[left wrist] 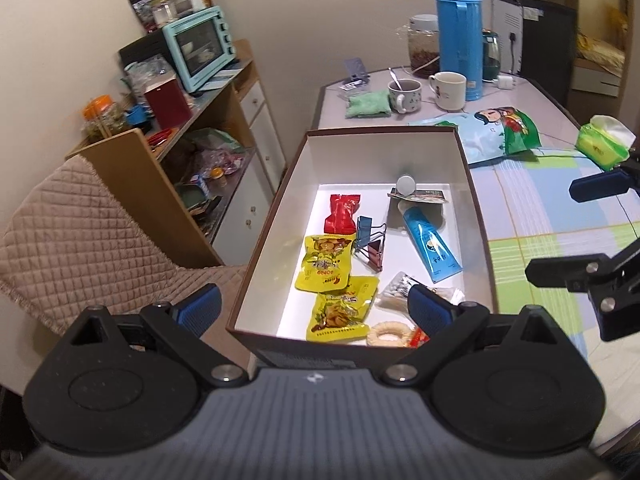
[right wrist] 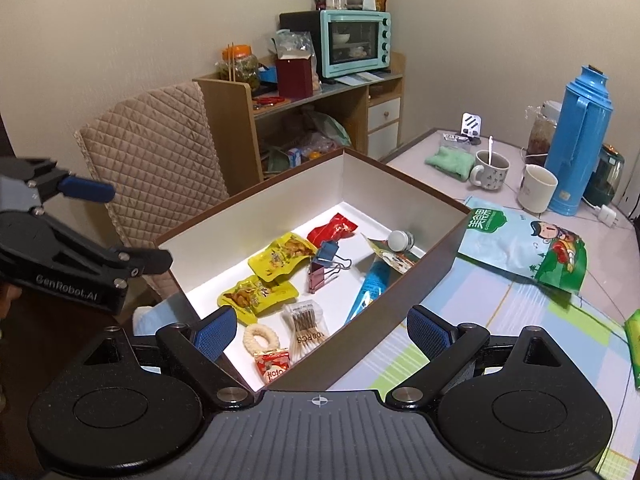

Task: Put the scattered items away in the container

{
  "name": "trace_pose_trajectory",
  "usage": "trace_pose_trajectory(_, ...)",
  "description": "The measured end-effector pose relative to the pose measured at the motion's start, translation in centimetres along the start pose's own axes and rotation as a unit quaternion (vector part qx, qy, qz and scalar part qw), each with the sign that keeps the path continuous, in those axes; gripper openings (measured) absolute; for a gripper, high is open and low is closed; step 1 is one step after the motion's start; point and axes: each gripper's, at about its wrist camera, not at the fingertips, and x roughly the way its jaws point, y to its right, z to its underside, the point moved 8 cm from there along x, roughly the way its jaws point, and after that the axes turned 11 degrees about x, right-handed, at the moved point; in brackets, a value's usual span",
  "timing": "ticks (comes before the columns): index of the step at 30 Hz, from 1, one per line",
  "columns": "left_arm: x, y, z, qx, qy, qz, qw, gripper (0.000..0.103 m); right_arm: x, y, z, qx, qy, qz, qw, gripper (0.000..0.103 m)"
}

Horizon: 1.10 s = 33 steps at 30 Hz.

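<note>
A brown-rimmed box (left wrist: 380, 152) (right wrist: 384, 196) with a white inside stands at the table's left edge. In it lie a red packet (left wrist: 342, 214), two yellow snack packets (left wrist: 326, 264) (right wrist: 280, 256), two binder clips (left wrist: 370, 242) (right wrist: 324, 262), a blue tube (left wrist: 430, 244) (right wrist: 368, 288), a small white-capped bottle (left wrist: 406, 184), a cotton swab pack (right wrist: 306, 326) and a ring biscuit (right wrist: 260, 336). My left gripper (left wrist: 314, 308) (right wrist: 120, 226) hovers open over the box's near left corner, holding nothing. My right gripper (right wrist: 322, 332) (left wrist: 576, 230) is open and empty over the near right corner.
A large green-blue snack bag (left wrist: 492, 128) (right wrist: 524, 244) lies on the table just beyond the box. A green tissue pack (left wrist: 604, 140), two mugs (left wrist: 448, 90), a blue thermos (left wrist: 458, 36) and a green cloth (left wrist: 368, 106) stand farther back. A quilted chair (left wrist: 80, 232) and shelf are left.
</note>
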Motion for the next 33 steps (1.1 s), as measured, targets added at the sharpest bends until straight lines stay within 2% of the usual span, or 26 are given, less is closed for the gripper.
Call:
trace_pose_trajectory(14,-4.4,4.6,1.0,-0.065,-0.016,-0.044,0.9968,0.098,-3.4,3.5,1.0,0.004,-0.004,-0.048,0.999,0.094)
trace_pose_trajectory(24,-6.1,7.5,1.5,-0.087,-0.031,-0.067,0.9934,0.098,-4.8,4.8,2.0,-0.017,-0.004,-0.068,0.998,0.094)
trace_pose_trajectory(33,-6.8,9.7,2.0,-0.098,-0.043,-0.071,0.9918,0.098,-5.6,5.5,3.4,-0.028,-0.013,-0.080,0.996,0.094)
